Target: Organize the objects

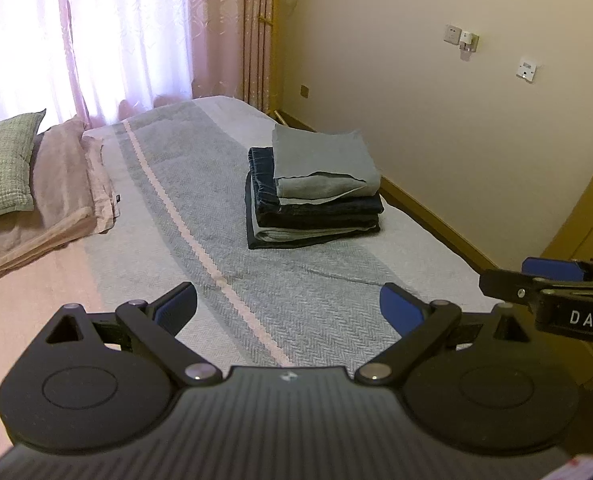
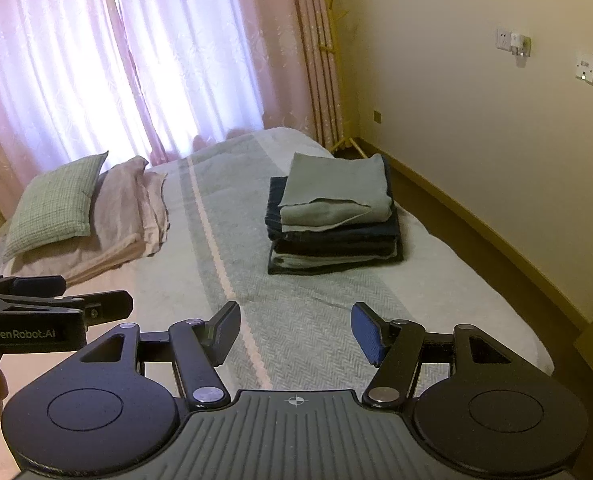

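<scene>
A: Left wrist view: left gripper (image 1: 288,308) apart, empty. Right gripper (image 2: 295,334) likewise. Stack of folded clothes (image 1: 314,192) at one o'clock on bed (image 1: 336,300), well apart.

B: Soft, floppy, probably moderately heavy. Best gripped at opposite bottom edges. Far side of stack hidden; garment count unclear.
</scene>
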{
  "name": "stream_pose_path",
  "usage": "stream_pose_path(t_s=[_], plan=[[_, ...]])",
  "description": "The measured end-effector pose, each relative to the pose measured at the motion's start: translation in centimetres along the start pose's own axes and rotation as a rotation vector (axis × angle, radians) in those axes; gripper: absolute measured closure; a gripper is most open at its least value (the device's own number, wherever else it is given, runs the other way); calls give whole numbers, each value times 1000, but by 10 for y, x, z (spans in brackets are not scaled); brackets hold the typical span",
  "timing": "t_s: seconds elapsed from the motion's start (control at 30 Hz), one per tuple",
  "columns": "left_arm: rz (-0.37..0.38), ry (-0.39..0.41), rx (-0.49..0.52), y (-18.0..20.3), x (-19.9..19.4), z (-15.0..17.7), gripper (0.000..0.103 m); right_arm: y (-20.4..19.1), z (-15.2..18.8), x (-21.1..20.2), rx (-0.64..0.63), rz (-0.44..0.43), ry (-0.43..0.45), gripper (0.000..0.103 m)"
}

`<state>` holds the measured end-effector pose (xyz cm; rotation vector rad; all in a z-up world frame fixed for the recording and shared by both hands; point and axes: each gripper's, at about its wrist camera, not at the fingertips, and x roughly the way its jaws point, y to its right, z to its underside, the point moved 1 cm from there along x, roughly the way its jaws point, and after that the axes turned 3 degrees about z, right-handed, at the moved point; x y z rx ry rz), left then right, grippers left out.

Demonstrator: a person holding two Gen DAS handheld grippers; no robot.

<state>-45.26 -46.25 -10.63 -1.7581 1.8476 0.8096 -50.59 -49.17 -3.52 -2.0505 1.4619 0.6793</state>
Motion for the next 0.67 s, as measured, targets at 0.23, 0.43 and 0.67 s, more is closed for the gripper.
stream_pose_path(t_s=[0.23,0.43,0.67], plan=[[21,1,18,2,1,0,7,-2,3,-1,9,13,4,44],[35,-4,33,6,1,4,6,-1,9,-7,24,30,4,44],[49,-3,52,11,-3,14,6,0,20,-23,44,60,13,44]])
